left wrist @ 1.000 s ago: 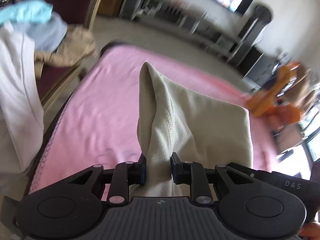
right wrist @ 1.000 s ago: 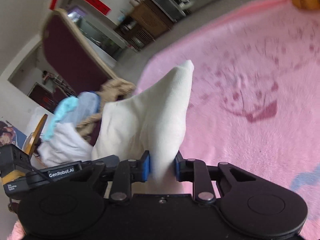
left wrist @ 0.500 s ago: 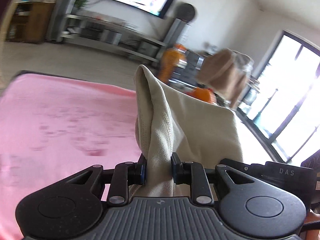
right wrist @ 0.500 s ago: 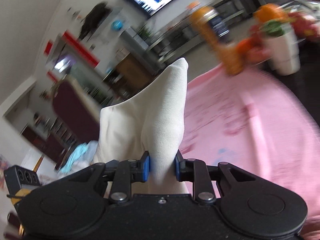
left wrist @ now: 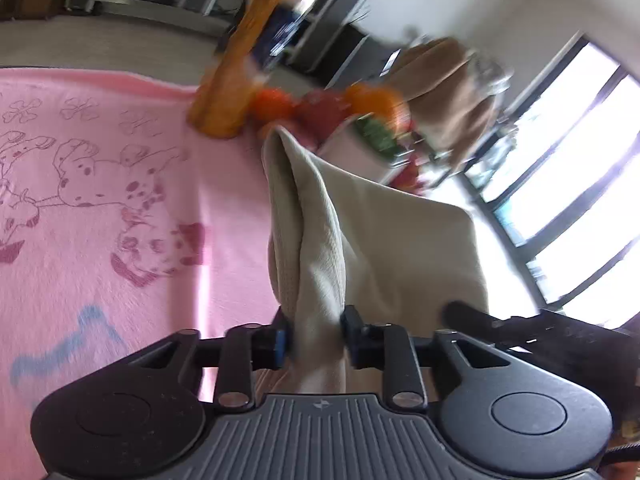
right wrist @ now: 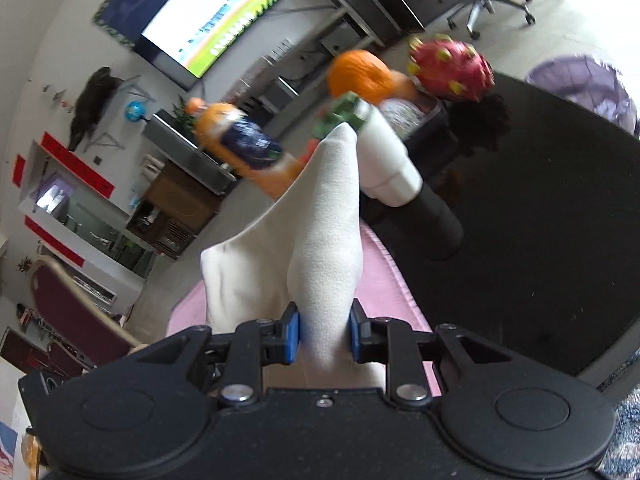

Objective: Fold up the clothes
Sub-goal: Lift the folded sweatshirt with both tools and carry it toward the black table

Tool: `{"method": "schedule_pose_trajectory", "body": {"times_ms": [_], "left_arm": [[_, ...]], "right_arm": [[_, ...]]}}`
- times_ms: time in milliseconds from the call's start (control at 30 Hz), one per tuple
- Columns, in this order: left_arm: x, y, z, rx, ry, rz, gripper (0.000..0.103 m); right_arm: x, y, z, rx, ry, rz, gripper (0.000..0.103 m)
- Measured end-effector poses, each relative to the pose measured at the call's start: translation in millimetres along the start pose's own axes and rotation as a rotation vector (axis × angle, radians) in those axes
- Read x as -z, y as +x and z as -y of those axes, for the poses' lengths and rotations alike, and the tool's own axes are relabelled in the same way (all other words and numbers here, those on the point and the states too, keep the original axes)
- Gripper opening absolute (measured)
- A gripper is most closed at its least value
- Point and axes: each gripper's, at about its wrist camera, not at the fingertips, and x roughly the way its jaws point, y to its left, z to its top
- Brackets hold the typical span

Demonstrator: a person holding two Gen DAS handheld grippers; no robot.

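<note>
Two grips on one cream knit garment (left wrist: 320,248), held aloft above pink cartoon-print blanket (left wrist: 100,200). Left gripper (left wrist: 314,336) clamped on bunched fold; right gripper (right wrist: 322,336) likewise.

Risk: thick bunch slipping from pads; cloth sweeping blurred orange bottle (left wrist: 228,76) nearby.

Left view shows blanket print; right shows wall screen (right wrist: 208,20), dragon fruit (right wrist: 450,68).

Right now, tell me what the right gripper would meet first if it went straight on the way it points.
The right gripper is shut on the cream cloth garment. Straight ahead, past the cloth's tip, the white cylindrical container lying on its side looks likeliest to be met first, though depth is unclear.
</note>
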Motion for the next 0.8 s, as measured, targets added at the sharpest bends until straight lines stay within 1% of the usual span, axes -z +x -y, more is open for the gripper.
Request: {"method": "schedule_pose_trajectory", "body": {"times_ms": [33, 67, 100, 133, 167, 200, 233, 267, 333, 400, 433, 467, 500, 533, 567, 633, 667, 700, 733, 767, 800], "left_arm": [[-1.0, 15.5, -10.0, -0.058, -0.016, -0.033, 0.028], [-1.9, 29.3, -20.3, -0.11, -0.034, -0.063, 0.027], [-1.4, 30.1, -32.5, -0.111, -0.067, -0.079, 0.027], [-0.8, 29.8, -43.8, -0.113, -0.094, -0.092, 0.027], [0.5, 22.2, -49.4, -0.124, -0.071, -0.077, 0.028], [1.7, 14.9, -54.4, -0.134, -0.048, -0.064, 0.028], [3.2, 9.8, -54.8, -0.146, -0.018, -0.057, 0.028], [4.4, 4.8, -54.9, -0.154, 0.009, -0.052, 0.028], [3.8, -2.0, -48.6, -0.119, 0.033, -0.061, 0.028], [7.4, -4.6, -30.1, -0.069, 0.079, -0.066, 0.029], [10.8, -4.6, -21.0, -0.055, 0.106, -0.069, 0.031], [17.5, 0.9, -14.0, -0.055, 0.131, -0.083, 0.037], [24.2, 6.3, -7.0, -0.055, 0.157, -0.097, 0.041], [31.0, 12.0, -0.8, -0.057, 0.181, -0.113, 0.041], [38.6, 19.6, -0.5, -0.084, 0.191, -0.14, 0.04], [52.3, 29.9, -3.9, -0.123, 0.202, -0.191, 0.04], [57.0, 25.3, -5.2, -0.122, 0.223, -0.178, 0.042], [59.0, 20.6, -5.1, -0.135, 0.242, -0.198, 0.042], [61.0, 16.0, -5.1, -0.15, 0.26, -0.22, 0.043], [62.7, 12.1, -6.3, -0.182, 0.27, -0.25, 0.043], [65.3, 10.1, -9.8, -0.226, 0.279, -0.295, 0.043]], "right_arm": [[-3.8, 14.9, 11.3, 0.024, 0.013, -0.007, 0.039], [-3.6, 21.4, 20.2, 0.057, 0.032, -0.012, 0.045], [-2.0, 24.1, 27.9, 0.091, 0.054, -0.015, 0.049], [-0.4, 26.9, 35.7, 0.125, 0.075, -0.018, 0.049], [1.2, 29.6, 43.5, 0.159, 0.097, -0.022, 0.056], [3.6, 25.1, 46.1, 0.158, 0.102, -0.018, 0.061], [6.3, 17.8, 46.8, 0.144, 0.101, -0.011, 0.069], [7.8, 11.1, 46.2, 0.144, 0.095, 0.001, 0.07], [11.6, -1.2, 40.3, 0.134, 0.085, 0.017, 0.07], [13.3, -4.9, 35.2, 0.078, 0.088, 0.018, 0.069], [14.6, -5.5, 31.1, 0.053, 0.085, 0.016, 0.062], [16.8, -1.5, 26.7, 0.039, 0.081, 0.009, 0.049], [20.1, 6.8, 23.0, 0.037, 0.076, -0.01, 0.044], [24.8, 14.8, 22.6, 0.045, 0.081, -0.041, 0.042], [29.7, 22.2, 23.3, 0.055, 0.09, -0.074, 0.042], [39.4, 44.4, 33.1, 0.119, 0.151, -0.169, 0.043], [45.5, 53.2, 39.9, 0.151, 0.198, -0.223, 0.042], [52.0, 56.2, 44.7, 0.156, 0.239, -0.255, 0.042], [57.7, 53.6, 42.4, 0.153, 0.247, -0.269, 0.042], [63.0, 49.7, 38.0, 0.152, 0.243, -0.281, 0.043], [66.3, 45.5, 31.0, 0.157, 0.233, -0.303, 0.046]]}}
